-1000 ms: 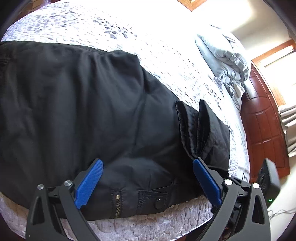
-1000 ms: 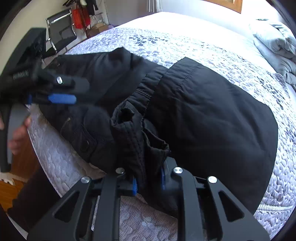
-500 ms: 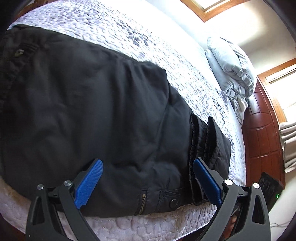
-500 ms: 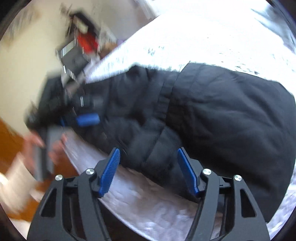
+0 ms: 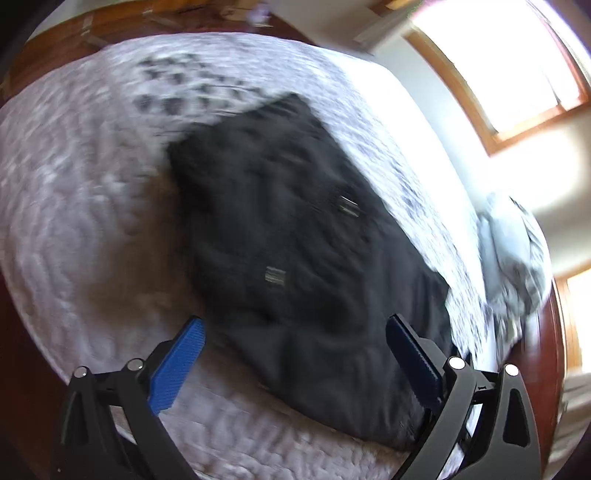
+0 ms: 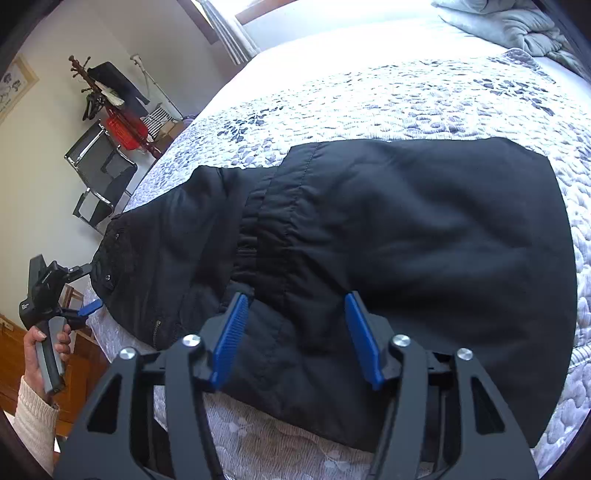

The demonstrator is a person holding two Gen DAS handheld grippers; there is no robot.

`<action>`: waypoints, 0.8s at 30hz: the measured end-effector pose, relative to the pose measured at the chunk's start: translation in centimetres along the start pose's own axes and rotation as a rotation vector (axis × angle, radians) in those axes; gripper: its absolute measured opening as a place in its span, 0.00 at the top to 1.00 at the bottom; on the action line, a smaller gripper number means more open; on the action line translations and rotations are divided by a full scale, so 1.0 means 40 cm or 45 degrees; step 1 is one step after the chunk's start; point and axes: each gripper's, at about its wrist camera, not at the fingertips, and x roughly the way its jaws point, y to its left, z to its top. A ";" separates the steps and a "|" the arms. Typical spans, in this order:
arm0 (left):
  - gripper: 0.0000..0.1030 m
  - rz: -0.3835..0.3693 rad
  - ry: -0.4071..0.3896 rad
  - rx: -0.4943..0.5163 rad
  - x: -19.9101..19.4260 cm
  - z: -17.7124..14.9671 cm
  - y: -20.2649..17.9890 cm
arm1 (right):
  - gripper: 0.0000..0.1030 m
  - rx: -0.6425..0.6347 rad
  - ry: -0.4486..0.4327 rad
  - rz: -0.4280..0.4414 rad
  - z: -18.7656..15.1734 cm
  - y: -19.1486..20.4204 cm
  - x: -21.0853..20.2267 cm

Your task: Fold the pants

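Observation:
Black pants lie folded on the quilted bed, with the waistband and a zip pocket toward the left end. My right gripper hovers over their near edge. Its jaws stand apart and are closing a little; cloth lies below them, but the blue pads press on nothing. The left wrist view is blurred: the pants stretch away from my left gripper, which is open and empty above their near end. In the right wrist view the left gripper sits at the pants' left end, off the bed edge, held by a hand.
The grey-and-white quilt covers the bed around the pants. A crumpled grey blanket lies at the far right. Beyond the bed's left side stand a metal chair and a coat rack. Wooden floor lies below.
My right gripper let go of the bunched cloth and opened; that cloth now lies flat. My left gripper swung along the pants to their left end and rolled.

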 end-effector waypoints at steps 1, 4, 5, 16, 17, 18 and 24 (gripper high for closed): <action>0.04 0.025 -0.016 -0.044 -0.003 0.009 0.020 | 0.36 -0.004 0.004 -0.005 -0.002 0.000 0.003; 0.04 -0.036 -0.053 -0.156 -0.009 0.022 0.065 | 0.23 -0.046 0.026 -0.029 -0.002 0.018 0.027; 0.04 -0.063 -0.043 -0.173 -0.003 0.030 0.073 | 0.19 -0.057 0.034 -0.026 -0.002 0.025 0.036; 0.04 -0.258 0.031 -0.341 0.128 0.067 0.079 | 0.11 -0.031 0.049 -0.042 -0.016 0.031 0.010; 0.04 -0.255 0.027 -0.344 0.135 0.064 0.078 | 0.11 -0.014 0.045 -0.038 -0.017 0.024 0.004; 0.04 -0.255 0.024 -0.345 0.138 0.063 0.077 | 0.11 0.000 0.042 -0.038 -0.018 0.015 -0.001; 0.08 -0.308 0.008 -0.350 0.118 0.049 0.091 | 0.11 0.008 0.038 -0.033 -0.022 0.000 -0.004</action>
